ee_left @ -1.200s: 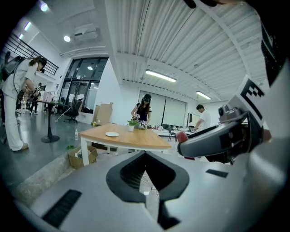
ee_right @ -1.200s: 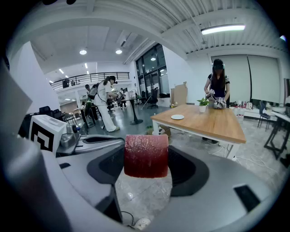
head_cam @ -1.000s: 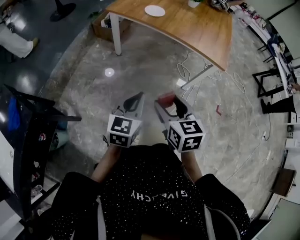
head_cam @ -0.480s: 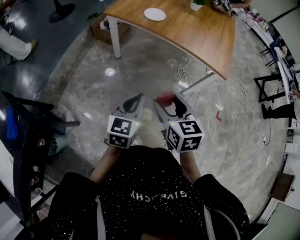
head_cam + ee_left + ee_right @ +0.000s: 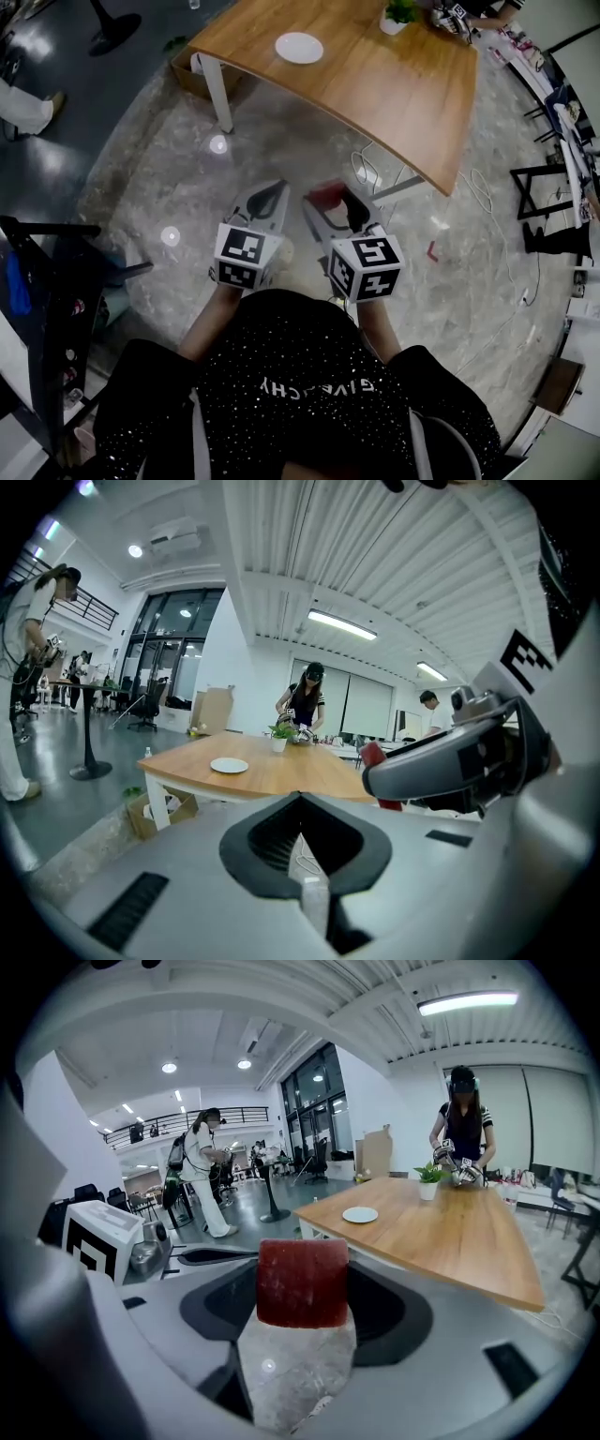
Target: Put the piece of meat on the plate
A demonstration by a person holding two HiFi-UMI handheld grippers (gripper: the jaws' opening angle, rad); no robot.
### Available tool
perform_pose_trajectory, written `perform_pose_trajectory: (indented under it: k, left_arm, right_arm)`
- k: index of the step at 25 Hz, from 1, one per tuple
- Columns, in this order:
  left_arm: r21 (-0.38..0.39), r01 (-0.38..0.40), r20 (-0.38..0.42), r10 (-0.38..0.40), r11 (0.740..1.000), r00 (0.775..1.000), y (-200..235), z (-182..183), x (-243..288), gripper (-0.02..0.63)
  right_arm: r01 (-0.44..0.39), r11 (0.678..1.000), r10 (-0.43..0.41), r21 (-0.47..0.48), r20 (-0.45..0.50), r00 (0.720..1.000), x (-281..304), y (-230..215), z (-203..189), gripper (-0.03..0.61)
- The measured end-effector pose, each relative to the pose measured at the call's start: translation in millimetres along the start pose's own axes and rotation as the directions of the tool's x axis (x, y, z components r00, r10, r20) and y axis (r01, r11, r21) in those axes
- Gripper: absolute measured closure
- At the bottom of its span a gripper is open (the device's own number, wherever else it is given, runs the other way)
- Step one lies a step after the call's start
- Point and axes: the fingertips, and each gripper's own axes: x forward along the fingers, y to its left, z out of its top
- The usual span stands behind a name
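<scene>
While both tools hang over the stone floor (image 5: 178,187) ahead of the person's chest, the left gripper (image 5: 265,199) sits at about 11 o'clock from the torso. Its jaws are pressed together with nothing between them. In its own view only floor and a loop of white cable (image 5: 302,852) show through the hollow behind the tips.

Right gripper (image 5: 331,201) is just beside it, at about 1 o'clock from the torso. Its jaws pinch the piece of meat (image 5: 302,1283), a dark red block with a squared top. The block stands upright between the tips, its upper edge proud of them and pale floor below it.

Wooden table (image 5: 384,84) is off at 12 o'clock, well apart from both tools. White plate (image 5: 299,47) lies near the table's left end, bare, at 12 o'clock from the meat. A small potted plant (image 5: 397,13) stands at the far edge, toward 1 o'clock. A person stands behind the plant in both gripper views.
</scene>
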Motion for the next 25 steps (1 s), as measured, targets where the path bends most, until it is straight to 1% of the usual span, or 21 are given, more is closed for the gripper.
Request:
perform_pose_trajectory:
  k: [7, 12, 16, 20, 25]
  left_arm:
    - [0.007, -0.018, -0.008, 0.018, 1.000, 1.000, 18, 20, 52, 0.606]
    - [0.010, -0.047, -0.010, 0.047, 0.999, 0.999, 28, 27, 78, 0.606]
    - [-0.009, -0.060, -0.007, 0.060, 0.998, 0.998, 31, 25, 89, 0.606]
    - [-0.006, -0.073, -0.010, 0.073, 0.997, 0.997, 35, 21, 95, 0.606]
    - [-0.022, -0.082, -0.014, 0.081, 0.996, 0.997, 34, 18, 98, 0.606]
  right_arm:
    - [-0.020, 1.000, 0.020, -0.003, 0.008, 1.000, 39, -41, 29, 0.282]
    - [-0.042, 0.999, 0.042, -0.013, 0.010, 0.999, 59, -62, 39, 0.282]
    - [-0.057, 0.998, 0.058, -0.019, 0.007, 0.998, 70, -70, 39, 0.282]
    - [-0.062, 0.998, 0.062, -0.019, 0.004, 0.998, 77, -76, 38, 0.282]
    - [-0.063, 0.998, 0.063, -0.021, 0.009, 0.998, 78, -82, 37, 0.282]
